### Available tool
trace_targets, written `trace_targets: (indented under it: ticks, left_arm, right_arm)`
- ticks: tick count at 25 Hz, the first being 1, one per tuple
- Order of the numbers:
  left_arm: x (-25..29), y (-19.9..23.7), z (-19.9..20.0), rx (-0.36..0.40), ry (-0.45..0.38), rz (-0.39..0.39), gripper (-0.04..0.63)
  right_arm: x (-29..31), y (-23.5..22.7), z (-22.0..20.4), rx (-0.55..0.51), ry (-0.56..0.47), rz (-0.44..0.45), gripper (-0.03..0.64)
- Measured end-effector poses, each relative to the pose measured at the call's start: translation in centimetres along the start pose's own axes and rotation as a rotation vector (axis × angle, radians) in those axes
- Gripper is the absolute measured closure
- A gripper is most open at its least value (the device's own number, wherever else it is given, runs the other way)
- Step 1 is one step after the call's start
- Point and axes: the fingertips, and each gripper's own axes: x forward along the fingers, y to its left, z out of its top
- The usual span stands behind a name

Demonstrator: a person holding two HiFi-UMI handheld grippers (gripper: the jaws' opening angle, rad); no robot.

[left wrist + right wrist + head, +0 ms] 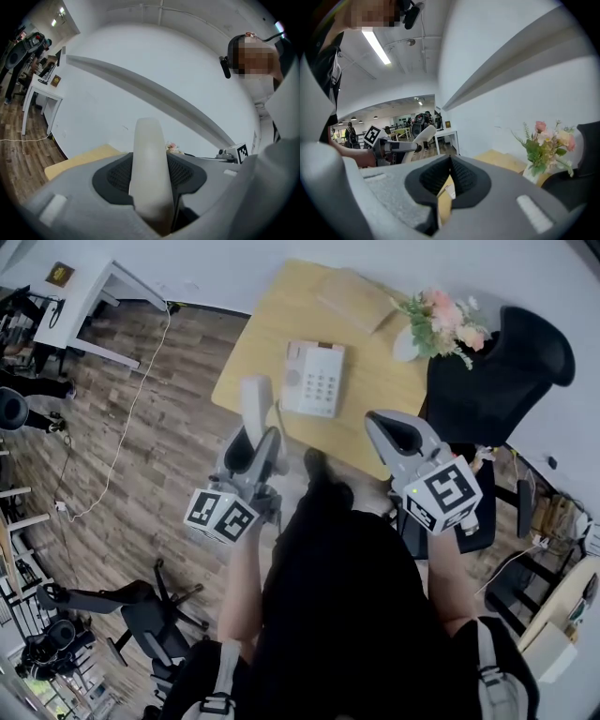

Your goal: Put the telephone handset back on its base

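Note:
The white telephone base [314, 379] with its keypad lies on the light wooden table [370, 381]. The off-white handset [255, 404] stands upright in my left gripper [255, 442], held off the table's front-left edge, left of the base. In the left gripper view the handset [149, 173] fills the space between the jaws of that gripper [150, 164], pointing up at the wall. My right gripper [394, 427] hovers over the table's front edge, right of the base. Its jaws [450, 161] are shut with nothing between them.
A vase of pink flowers [441, 322] and a flat wooden board [352, 298] sit at the back of the table. A black office chair [497, 371] stands at its right. A white desk [94, 306] and another black chair [141, 610] are on the wooden floor.

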Motion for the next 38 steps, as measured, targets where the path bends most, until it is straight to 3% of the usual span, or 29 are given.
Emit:
trace_targets:
  ticks: [10, 24, 38]
  left_arm:
    - [4.8, 4.0, 0.9, -0.010, 0.028, -0.049, 0.374]
    - [9.7, 9.2, -0.1, -0.038, 0.144, -0.086, 0.374]
    - [11.8, 11.7, -4.6, -0.078, 0.275, -0.032, 0.374]
  right_arm:
    - [4.5, -2.3, 0.8, -0.006, 0.035, -0.040, 0.615]
    - [9.2, -4.9, 0.1, 0.075, 0.064, -0.117, 0.615]
    - [9.9, -5.3, -1.7, 0.132, 0.112, -0.172, 0.615]
